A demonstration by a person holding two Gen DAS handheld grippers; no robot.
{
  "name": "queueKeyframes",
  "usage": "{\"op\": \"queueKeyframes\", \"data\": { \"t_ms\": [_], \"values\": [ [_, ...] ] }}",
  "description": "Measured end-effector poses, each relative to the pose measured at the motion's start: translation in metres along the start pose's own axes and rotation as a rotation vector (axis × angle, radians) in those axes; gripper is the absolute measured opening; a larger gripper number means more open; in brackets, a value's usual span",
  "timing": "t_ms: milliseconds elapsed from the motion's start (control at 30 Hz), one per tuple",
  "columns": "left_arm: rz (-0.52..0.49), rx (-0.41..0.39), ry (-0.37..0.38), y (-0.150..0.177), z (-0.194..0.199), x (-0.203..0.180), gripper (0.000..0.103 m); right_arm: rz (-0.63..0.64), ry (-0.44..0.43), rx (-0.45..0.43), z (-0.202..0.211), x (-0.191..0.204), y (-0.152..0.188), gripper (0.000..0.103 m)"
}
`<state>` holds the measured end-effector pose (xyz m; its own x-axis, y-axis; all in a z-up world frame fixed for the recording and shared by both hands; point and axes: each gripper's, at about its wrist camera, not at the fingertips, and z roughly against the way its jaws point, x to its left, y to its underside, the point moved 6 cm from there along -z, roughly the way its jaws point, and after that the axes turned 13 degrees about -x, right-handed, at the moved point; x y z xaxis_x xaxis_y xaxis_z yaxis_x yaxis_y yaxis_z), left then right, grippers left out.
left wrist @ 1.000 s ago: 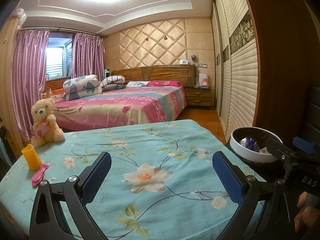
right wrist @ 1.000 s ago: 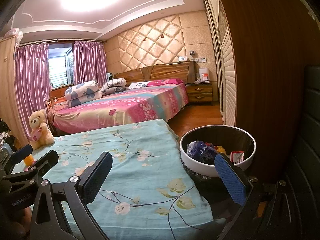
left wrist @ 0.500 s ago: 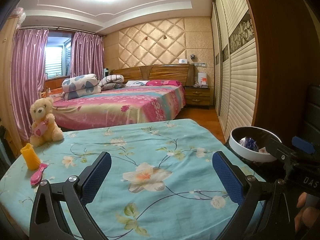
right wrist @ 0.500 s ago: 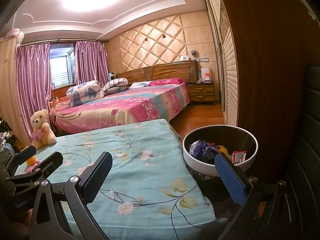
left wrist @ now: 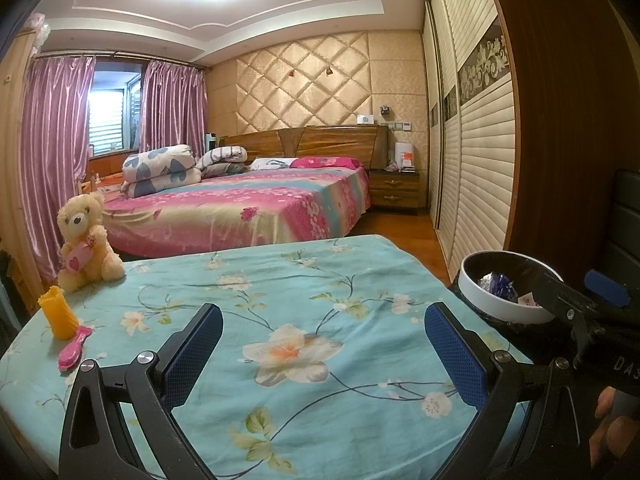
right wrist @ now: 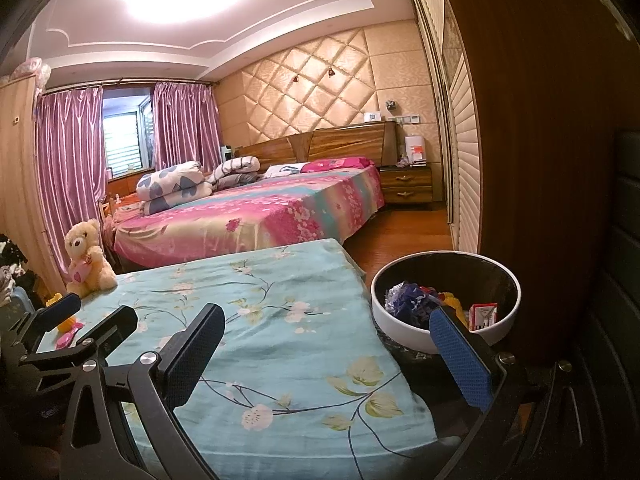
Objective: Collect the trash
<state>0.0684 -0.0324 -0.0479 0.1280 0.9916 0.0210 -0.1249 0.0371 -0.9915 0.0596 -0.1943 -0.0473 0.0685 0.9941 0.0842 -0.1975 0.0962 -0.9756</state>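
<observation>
A round trash bin (right wrist: 404,340) with a white rim stands beside the table's right edge. Inside it lie a crumpled blue wrapper (right wrist: 408,300), something yellow and a small red-and-white carton (right wrist: 482,316). My right gripper (right wrist: 326,358) is open and empty, its right finger in front of the bin. My left gripper (left wrist: 324,354) hovers open over the teal floral cloth (left wrist: 280,280) with nothing between its fingers. The left wrist view shows the bin (left wrist: 496,308) partly hidden behind the right gripper (left wrist: 580,292). The left gripper (right wrist: 86,320) shows at the right wrist view's left edge.
On the table's left end sit a teddy bear (left wrist: 86,244), an orange-yellow ridged object (left wrist: 58,312) and a pink brush (left wrist: 74,348). Beyond the table is a pink bed (left wrist: 240,208). A wardrobe with slatted doors (left wrist: 480,160) and a dark wooden panel stand on the right.
Both grippers stay open and empty. The right wrist view has drifted slightly, so the bin looks a little nearer. The left wrist view is almost unchanged.
</observation>
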Motion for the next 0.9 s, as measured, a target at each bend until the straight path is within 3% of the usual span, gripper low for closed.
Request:
{"op": "queueKeyframes", "data": {
  "t_ms": [900],
  "values": [
    [-0.003,0.017,0.005,0.0032,-0.0078,-0.0063,0.102,-0.013,-0.006,0.018,-0.0017,-0.0001,0.0044,0.103]
  ]
}}
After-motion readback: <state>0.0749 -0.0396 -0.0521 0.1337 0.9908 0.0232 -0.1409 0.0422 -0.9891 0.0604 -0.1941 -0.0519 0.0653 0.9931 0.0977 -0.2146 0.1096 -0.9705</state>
